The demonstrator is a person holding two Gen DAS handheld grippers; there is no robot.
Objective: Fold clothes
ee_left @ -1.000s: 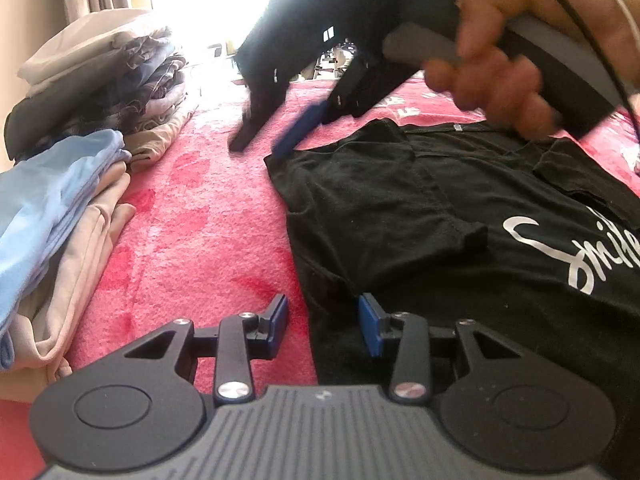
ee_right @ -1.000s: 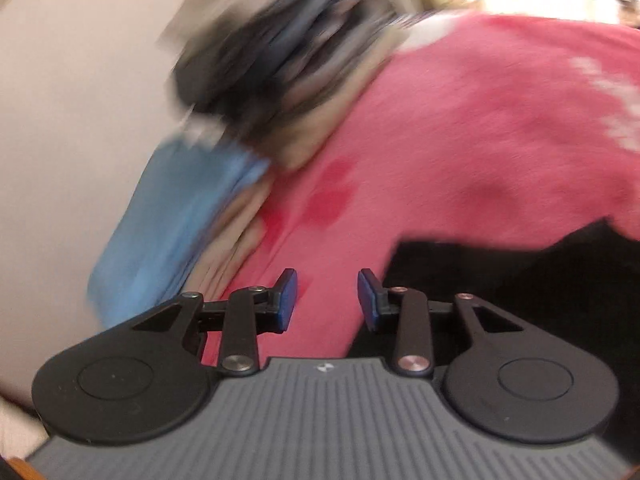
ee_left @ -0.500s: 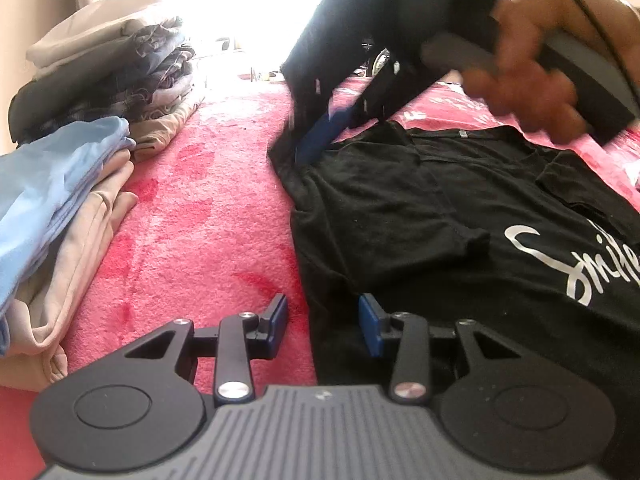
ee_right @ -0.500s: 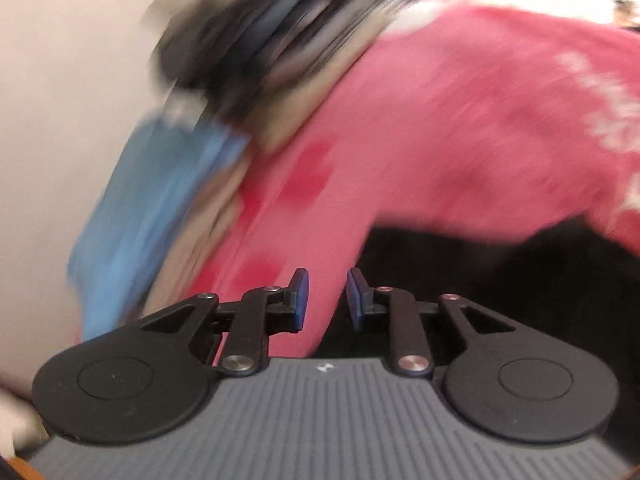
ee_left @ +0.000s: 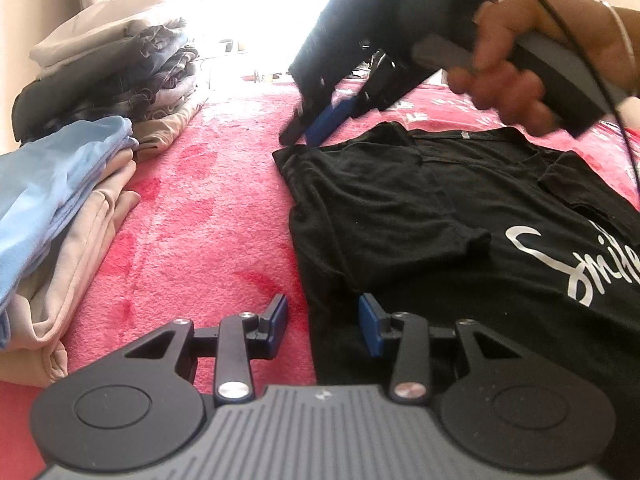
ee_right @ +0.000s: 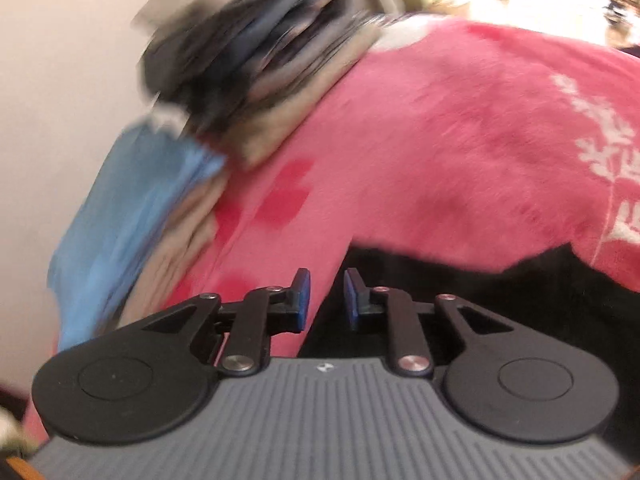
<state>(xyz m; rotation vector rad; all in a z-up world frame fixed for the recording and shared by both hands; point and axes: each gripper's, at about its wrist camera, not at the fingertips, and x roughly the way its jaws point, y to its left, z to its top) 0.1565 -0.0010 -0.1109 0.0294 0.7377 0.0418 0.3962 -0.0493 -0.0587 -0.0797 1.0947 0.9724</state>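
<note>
**Black shirt flat on pink blanket, both claws at its left edge**

White script on the black T-shirt reads "Smile", cut off at right. The left claw stands spread astride the shirt's near left edge. The right claw, narrowly parted with nothing pinched, sits at the far left corner. Bare pink blanket separates shirt from folded stacks.
</note>
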